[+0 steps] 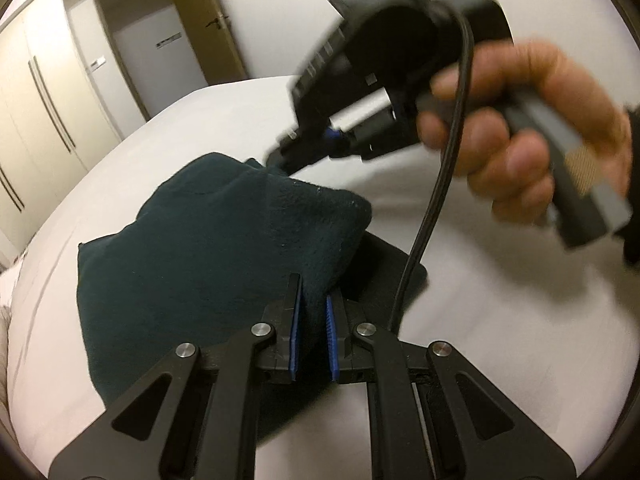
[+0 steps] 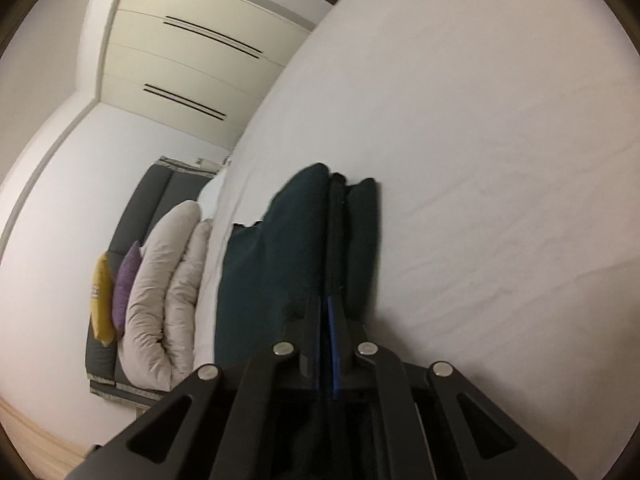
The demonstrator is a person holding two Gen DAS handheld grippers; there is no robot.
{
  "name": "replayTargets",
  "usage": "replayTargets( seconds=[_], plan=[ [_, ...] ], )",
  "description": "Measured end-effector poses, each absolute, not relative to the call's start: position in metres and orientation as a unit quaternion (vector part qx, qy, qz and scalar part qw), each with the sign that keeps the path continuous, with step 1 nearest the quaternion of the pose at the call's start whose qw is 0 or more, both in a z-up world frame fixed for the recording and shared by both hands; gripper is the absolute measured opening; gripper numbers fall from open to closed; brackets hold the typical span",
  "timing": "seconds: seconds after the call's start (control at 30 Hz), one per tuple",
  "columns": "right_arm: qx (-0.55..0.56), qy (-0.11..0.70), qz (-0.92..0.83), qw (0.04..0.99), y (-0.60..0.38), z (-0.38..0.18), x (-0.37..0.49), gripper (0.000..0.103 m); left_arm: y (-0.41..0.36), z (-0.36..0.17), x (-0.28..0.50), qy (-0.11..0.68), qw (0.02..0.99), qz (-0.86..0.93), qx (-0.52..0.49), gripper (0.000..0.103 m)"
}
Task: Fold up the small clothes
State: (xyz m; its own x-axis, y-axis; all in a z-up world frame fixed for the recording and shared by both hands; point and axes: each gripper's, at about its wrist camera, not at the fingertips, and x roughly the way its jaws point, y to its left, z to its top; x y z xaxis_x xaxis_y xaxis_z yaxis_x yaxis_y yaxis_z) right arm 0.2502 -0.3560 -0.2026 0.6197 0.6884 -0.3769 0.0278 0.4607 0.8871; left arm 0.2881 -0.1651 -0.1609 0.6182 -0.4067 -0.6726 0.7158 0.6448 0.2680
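A bedroom: a white bed sheet (image 1: 480, 280) fills most of both views, with cream wardrobe doors (image 1: 44, 112) and a doorway (image 1: 156, 40) behind it. At the far end of the bed, the right wrist view shows a grey padded headboard (image 2: 156, 192), a rolled pale duvet (image 2: 160, 292), a purple cushion (image 2: 126, 284) and a yellow cushion (image 2: 102, 296).

A dark teal fleece garment (image 1: 208, 256) lies on the sheet, partly lifted into a raised fold. In the left wrist view its long axis runs from the lower left up to the right gripper's tips.

The left gripper (image 1: 313, 304) has its blue-padded fingers (image 1: 296, 320) narrowly apart with a ridge of the fabric pinched between them. The right gripper (image 2: 327, 320), held in the right hand (image 1: 532, 136) with a black cable (image 1: 448, 168) trailing down, has its fingers pressed nearly together on a fold of the same garment, seen edge-on as upright layers.
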Motion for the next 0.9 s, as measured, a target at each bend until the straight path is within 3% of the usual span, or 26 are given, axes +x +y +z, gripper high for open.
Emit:
replayTargets(
  seconds=[0.07, 0.5, 0.7, 0.83, 0.9],
  plan=[
    [0.465, 0.392, 0.22, 0.763, -0.353, -0.198, 0.253, 0.039, -0.162, -0.164, 0.292, 0.29, 0.859, -0.327, 0.265, 0.01],
    [0.44, 0.462, 0.249, 0.728, -0.322, -0.188, 0.273, 0.038, -0.128, -0.13, 0.31, 0.231, 0.888, -0.322, 0.232, 0.009],
    [0.468, 0.429, 0.23, 0.737, -0.35, -0.165, 0.252, 0.037, -0.107, -0.111, 0.339, 0.234, 0.9, -0.316, 0.188, 0.009],
    [0.477, 0.448, 0.252, 0.713, -0.344, -0.166, 0.245, 0.048, -0.093, -0.1, 0.356, 0.232, 0.91, -0.305, 0.159, 0.009],
    [0.494, 0.455, 0.272, 0.689, -0.335, -0.175, 0.249, 0.049, -0.092, -0.093, 0.36, 0.227, 0.913, -0.304, 0.152, 0.009]
  ],
)
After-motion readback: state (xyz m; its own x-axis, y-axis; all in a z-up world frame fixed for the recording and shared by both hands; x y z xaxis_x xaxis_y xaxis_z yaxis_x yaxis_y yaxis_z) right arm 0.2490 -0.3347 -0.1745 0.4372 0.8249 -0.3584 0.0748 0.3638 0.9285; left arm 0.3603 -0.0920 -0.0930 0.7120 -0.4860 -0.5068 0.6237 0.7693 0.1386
